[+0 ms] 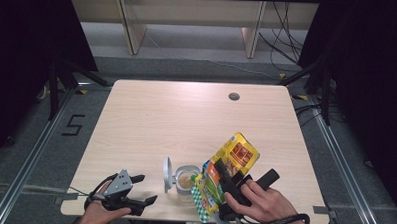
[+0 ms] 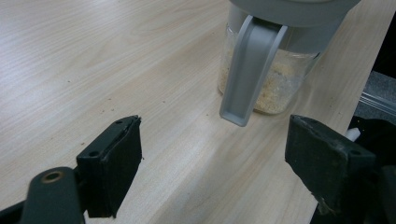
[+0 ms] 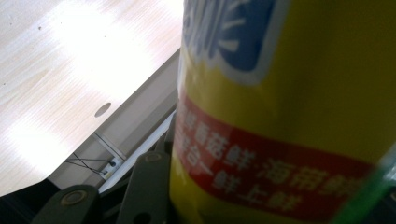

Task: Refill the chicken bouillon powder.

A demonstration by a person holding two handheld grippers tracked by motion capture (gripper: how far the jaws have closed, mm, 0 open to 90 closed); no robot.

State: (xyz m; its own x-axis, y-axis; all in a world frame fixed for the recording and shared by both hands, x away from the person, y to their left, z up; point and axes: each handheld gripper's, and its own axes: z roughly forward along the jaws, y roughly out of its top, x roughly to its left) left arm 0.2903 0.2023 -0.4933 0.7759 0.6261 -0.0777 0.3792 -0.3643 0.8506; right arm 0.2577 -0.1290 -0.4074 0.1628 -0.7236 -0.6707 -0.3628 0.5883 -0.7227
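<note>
Right hand-held gripper (image 1: 223,179), lower right of centre in the high view: jaws clamped on a yellow pouch (image 1: 233,156), which is tilted with its lower end over the mouth of the glass jar (image 1: 186,184). In the right gripper view the pouch (image 3: 289,112) fills the right half of the frame, red band with print across it.

Jar stands on the bench (image 1: 186,116) near the bottom edge, centre of the high view, grey flip lid (image 1: 167,174) open at its left. It holds pale granules (image 2: 275,88).

Left hand-held gripper (image 1: 143,189), lower left in the high view: jaws spread wide, nothing between them, resting at the bench edge, apart from the jar.
</note>
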